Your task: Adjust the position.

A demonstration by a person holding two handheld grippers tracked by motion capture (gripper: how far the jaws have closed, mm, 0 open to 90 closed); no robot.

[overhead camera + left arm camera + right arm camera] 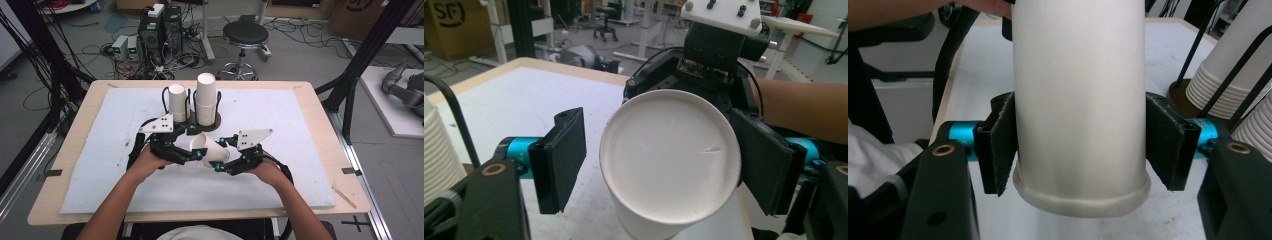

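Paper, thin and light: the white paper cup [210, 149] at the frame's centre will crush easily, so I'd grip gently near its stiffer rolled rim. My right hand-held gripper [218, 165] pinches its wall; my left hand-held gripper [198, 143] stands spread around its base.

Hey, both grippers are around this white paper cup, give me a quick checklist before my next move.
1. Right gripper gripping the white paper cup: ok, both pads sit against its wall.
2. Left gripper released: ok, jaws are open and one pad stands apart from the cup.
3. Cup shape: ok, its round end looks uncrushed in the left gripper view.
4. Two stacks of white paper cups upright in the black wire holder: ok.
5. Cup lifted off the white mat: cannot tell.
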